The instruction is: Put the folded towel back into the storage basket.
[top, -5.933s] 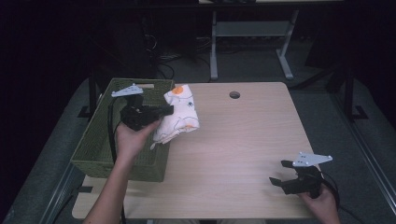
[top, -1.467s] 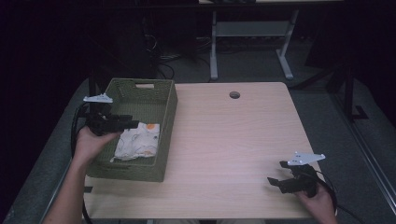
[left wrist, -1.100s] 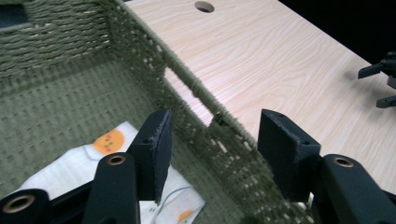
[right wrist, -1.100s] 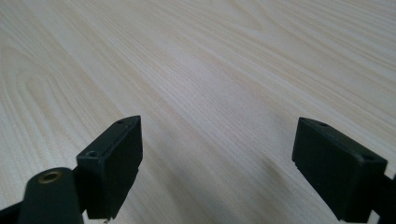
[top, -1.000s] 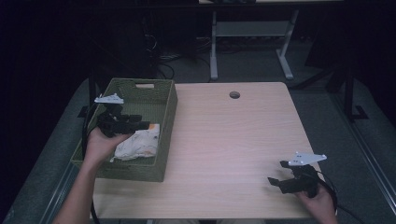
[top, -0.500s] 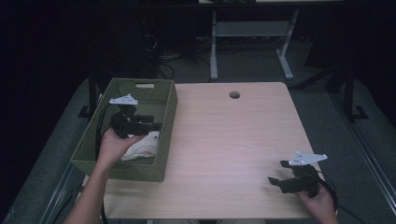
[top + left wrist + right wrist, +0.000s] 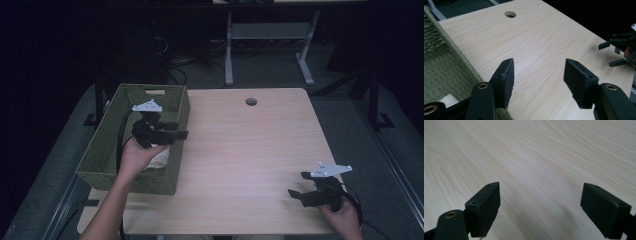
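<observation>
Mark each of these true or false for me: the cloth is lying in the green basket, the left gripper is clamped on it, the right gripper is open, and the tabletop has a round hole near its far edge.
1. The white cloth lies in the green woven basket. True.
2. The left gripper is clamped on the cloth. False: its jaws stand apart with nothing between them, over the bare wood beside the basket rim.
3. The right gripper is open. True: its jaws stand wide over the table and hold nothing.
4. The tabletop has a round hole near its far edge. True.
5. The right gripper hovers over the basket. False: it sits near the table's near right corner.
</observation>
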Available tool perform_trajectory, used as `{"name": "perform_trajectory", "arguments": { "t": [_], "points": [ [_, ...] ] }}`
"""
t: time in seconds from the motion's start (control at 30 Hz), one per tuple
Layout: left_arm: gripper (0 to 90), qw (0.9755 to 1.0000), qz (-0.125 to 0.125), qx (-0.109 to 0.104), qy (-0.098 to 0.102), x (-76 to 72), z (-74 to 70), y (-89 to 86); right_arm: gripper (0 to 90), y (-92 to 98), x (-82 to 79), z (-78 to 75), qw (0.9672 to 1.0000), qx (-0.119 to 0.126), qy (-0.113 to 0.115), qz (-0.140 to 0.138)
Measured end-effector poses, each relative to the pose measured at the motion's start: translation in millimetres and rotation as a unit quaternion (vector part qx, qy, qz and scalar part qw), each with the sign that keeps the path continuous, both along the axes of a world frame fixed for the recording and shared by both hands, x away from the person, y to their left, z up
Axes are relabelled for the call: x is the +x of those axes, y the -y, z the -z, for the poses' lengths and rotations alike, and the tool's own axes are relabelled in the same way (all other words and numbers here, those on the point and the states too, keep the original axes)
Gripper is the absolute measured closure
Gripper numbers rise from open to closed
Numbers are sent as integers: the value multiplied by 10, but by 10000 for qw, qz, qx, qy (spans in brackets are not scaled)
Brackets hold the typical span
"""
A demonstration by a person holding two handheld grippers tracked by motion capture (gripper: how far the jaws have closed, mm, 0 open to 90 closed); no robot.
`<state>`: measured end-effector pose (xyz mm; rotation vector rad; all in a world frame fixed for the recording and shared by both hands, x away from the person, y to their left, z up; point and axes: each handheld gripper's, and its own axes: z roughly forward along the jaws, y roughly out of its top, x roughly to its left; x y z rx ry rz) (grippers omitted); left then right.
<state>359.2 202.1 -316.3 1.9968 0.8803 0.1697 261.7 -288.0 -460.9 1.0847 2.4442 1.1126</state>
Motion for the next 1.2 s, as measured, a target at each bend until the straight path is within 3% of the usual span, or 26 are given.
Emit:
{"name": "perform_trajectory", "arguments": {
  "t": [0.8,1.2],
  "points": [
    [364,10000,41,-55,11,-43,-12,472,159,27,-10,-16,10000,36,29,19],
    [326,9996,166,-223,-38,-84,73,717,158,34,-14,-20,10000,51,35,20]
  ]
}}
